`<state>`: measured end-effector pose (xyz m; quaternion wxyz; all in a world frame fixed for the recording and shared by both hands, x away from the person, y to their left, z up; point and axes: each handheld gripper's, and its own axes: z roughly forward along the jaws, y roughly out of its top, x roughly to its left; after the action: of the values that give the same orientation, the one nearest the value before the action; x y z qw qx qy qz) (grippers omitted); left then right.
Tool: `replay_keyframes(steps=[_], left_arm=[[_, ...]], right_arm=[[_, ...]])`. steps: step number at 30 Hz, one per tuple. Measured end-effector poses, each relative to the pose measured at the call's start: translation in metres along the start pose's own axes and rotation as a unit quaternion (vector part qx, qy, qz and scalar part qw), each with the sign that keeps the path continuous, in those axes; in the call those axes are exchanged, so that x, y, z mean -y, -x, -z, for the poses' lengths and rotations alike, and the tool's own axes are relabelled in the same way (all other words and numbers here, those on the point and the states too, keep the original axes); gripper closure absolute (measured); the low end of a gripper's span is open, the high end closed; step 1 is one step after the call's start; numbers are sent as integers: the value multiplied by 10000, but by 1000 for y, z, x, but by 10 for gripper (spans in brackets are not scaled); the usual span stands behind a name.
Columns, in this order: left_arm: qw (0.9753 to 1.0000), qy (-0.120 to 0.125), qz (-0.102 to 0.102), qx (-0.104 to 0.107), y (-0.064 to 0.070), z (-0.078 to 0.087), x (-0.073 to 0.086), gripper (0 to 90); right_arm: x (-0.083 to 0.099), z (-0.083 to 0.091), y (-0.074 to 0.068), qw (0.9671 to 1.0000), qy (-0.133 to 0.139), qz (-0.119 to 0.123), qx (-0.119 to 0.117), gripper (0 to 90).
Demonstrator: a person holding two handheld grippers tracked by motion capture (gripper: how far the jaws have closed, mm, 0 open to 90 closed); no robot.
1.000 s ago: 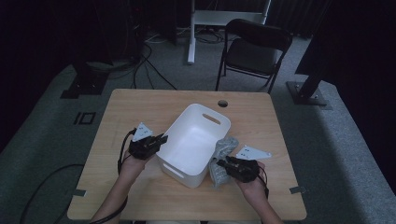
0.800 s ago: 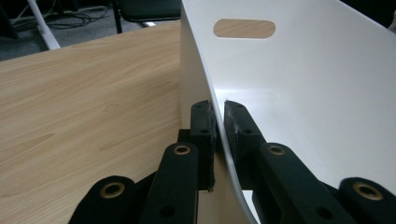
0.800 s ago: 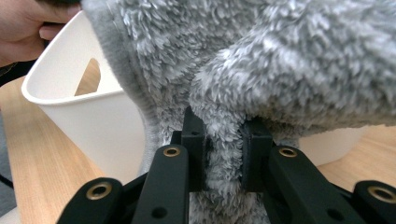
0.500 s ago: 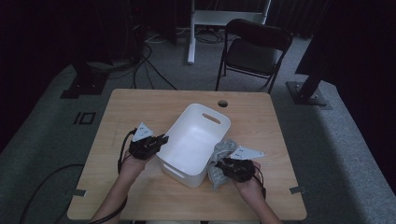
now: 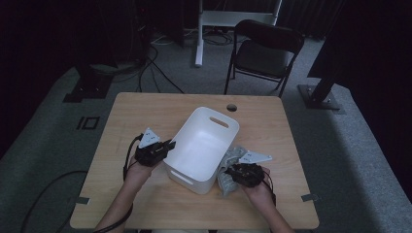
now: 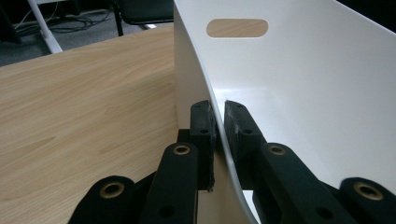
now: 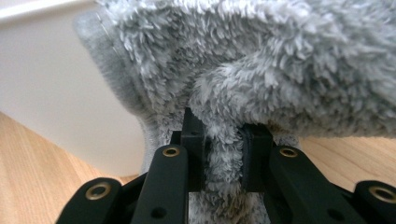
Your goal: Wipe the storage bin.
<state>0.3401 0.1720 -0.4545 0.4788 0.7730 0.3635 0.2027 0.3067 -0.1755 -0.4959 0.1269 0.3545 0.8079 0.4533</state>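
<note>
The white bin at the worktop centre was clamped at its nine-o'clock rim by the left claw; bare wood was left beyond. The fluffy grey cloth, at the bin's four o'clock, was pinched by the right claw.

Beyond my light wooden table, a black folding chair on grey carpet floor, dim room.
</note>
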Motion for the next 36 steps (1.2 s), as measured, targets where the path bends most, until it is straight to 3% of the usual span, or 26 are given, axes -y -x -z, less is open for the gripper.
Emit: replay_keyframes(steps=[9, 13, 20, 23, 29, 36], left_arm=[[10000, -2, 2, -3, 0, 0, 0, 822], [10000, 27, 37, 34, -1, -1, 0, 821], [10000, 33, 21, -91, 1, -1, 0, 822], [9999, 37, 28, -118, 1, -1, 0, 822], [9999, 50, 57, -140, 3, -2, 0, 824], [9999, 5, 8, -113, 5, -2, -1, 826]], right_arm=[[8, -14, 11, 9995, -295, -95, 74, 756], [14, -23, 17, 9984, -448, -354, 12, 755], [13, -25, 16, 9976, -605, -316, 102, 758], [8, -16, 16, 9985, -440, -314, 60, 758], [-7, 18, 1, 9996, 179, -182, -129, 757], [-15, 29, -17, 9991, 386, 87, -125, 757]])
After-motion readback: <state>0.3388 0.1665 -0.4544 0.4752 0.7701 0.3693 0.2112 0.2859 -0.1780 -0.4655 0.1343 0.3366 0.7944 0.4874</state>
